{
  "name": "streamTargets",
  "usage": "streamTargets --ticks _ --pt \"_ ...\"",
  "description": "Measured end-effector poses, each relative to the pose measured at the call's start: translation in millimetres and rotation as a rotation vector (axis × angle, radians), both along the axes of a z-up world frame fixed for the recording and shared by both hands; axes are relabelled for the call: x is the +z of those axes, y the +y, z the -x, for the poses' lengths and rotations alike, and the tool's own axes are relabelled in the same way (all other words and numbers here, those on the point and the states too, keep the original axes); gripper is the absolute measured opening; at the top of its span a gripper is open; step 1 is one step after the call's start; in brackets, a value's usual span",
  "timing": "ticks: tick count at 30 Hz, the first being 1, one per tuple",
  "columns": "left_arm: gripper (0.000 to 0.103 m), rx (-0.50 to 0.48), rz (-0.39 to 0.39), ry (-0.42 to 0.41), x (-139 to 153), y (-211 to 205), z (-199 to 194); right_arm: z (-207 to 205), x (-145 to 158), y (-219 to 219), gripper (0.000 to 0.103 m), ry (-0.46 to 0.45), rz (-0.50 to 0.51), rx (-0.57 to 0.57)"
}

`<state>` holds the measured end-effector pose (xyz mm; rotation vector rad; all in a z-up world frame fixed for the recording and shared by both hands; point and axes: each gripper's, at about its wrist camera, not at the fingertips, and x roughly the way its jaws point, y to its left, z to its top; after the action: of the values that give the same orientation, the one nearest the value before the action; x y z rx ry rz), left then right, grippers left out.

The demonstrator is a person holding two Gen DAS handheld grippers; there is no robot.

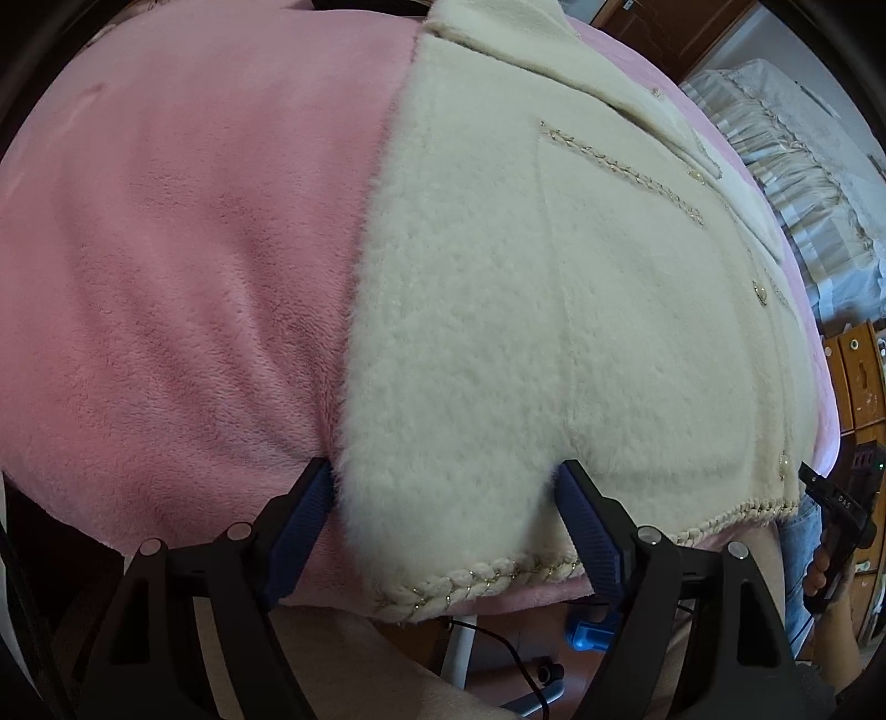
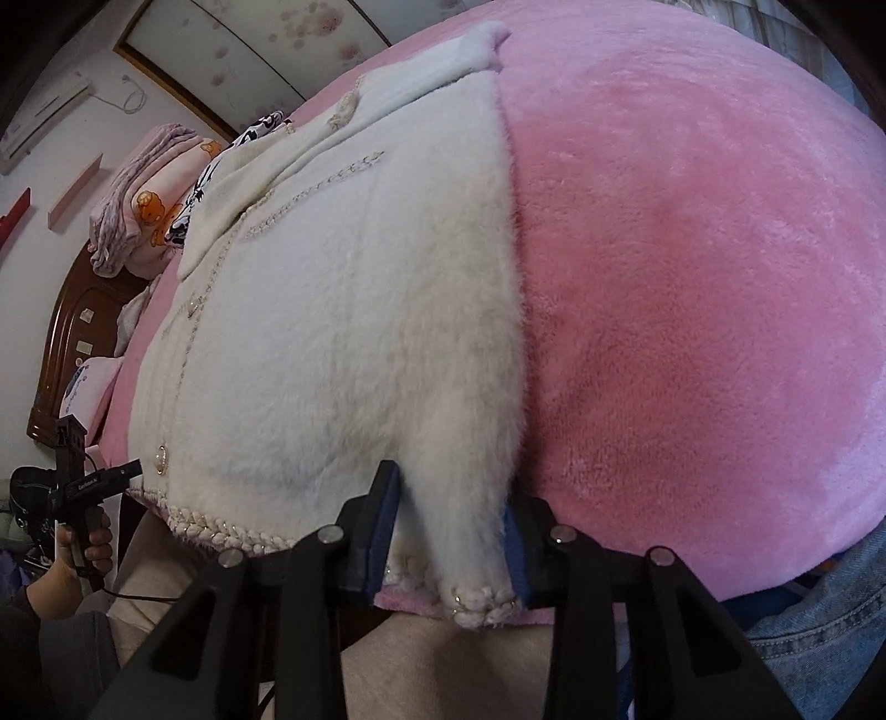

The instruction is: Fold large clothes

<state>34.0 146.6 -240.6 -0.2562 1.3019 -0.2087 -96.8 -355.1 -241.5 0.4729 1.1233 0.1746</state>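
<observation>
We see the left tool [image 1: 443,498] spread wide astride the cream coat's [image 1: 526,310] hem corner. The right tool [image 2: 451,515] pinches the opposite corner on the pink blanket [image 2: 692,277].

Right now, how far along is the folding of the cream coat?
Done: the coat lies flat on the pink blanket, side edges straight, possibly sleeves already folded in. In hand: both tools sit at the braided hem; the right tool pinches its corner, the left tool straddles the fabric, not yet closed. Left: lifting the hem toward the collar.
</observation>
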Motion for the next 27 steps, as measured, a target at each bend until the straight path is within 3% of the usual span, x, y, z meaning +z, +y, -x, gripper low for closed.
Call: streamTargets --ticks 2,3,4,5,7,11,15,18,21,27 --pt "0.046 -0.02 -0.029 0.008 4 -14 0 -3 5 6 0.03 0.013 0.04 0.022" --pt "0.037 -0.038 -0.038 0.016 8 -19 -1 -3 8 10 0.02 0.015 0.053 0.037" --pt "0.02 -0.052 -0.049 0.023 12 -26 -5 -4 13 16 0.013 0.014 0.072 0.057" --pt "0.015 -0.062 -0.05 0.029 15 -29 -5 -6 18 21 0.012 0.012 0.105 0.075" --pt "0.012 -0.055 -0.028 0.043 22 -32 -4 -8 27 29 0.011 0.002 0.141 0.111" --pt "0.009 -0.011 0.238 0.039 44 -34 -12 -17 47 38 0.01 -0.03 0.121 0.147" --pt "0.009 0.049 0.421 -0.038 76 -44 -33 -32 78 32 0.01 -0.102 0.013 0.125" --pt "0.009 0.128 0.526 -0.113 100 -43 -64 -54 114 20 0.01 -0.209 -0.107 0.074" --pt "0.009 0.209 0.568 -0.17 117 -35 -108 -85 146 0 0.009 -0.294 -0.171 0.003" --pt "0.01 0.329 0.509 -0.252 134 -17 -224 -200 165 -25 0.008 -0.316 -0.165 -0.16"
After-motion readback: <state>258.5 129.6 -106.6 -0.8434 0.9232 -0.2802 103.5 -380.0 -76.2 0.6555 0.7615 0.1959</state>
